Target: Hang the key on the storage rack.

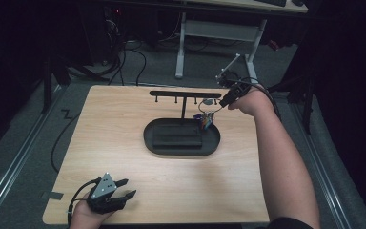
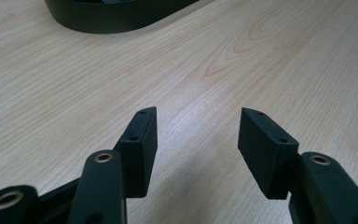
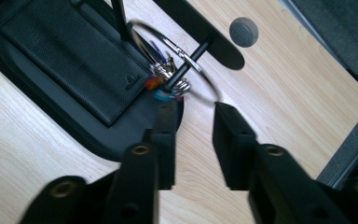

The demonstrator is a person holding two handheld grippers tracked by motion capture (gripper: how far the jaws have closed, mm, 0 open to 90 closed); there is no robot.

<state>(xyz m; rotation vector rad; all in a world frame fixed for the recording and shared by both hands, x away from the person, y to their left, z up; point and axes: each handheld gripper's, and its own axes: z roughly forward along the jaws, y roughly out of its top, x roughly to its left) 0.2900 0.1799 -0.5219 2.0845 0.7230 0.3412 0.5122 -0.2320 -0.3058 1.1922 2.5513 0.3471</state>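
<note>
A black stand with a hook bar (image 1: 186,94) rises from an oval black tray (image 1: 155,143). In the tray lies a black leather wallet (image 3: 74,51). A metal key ring (image 3: 200,70) with several colourful keys (image 1: 206,120) hangs on a peg at the bar's right end. My right gripper (image 3: 193,109) is just in front of the ring, its jaws apart and pressing on nothing. In the high view the right gripper (image 1: 225,100) is at the bar's right end. My left gripper (image 1: 126,188) rests open on the table near the front left edge, nothing between its fingers (image 2: 142,140).
A small grey disc (image 3: 244,31) is set in the wooden tabletop (image 1: 124,124) behind the stand. Beyond the far edge stand white desk legs (image 1: 181,47) and floor cables (image 1: 124,62). The tray's rim (image 2: 116,18) lies ahead of the left gripper.
</note>
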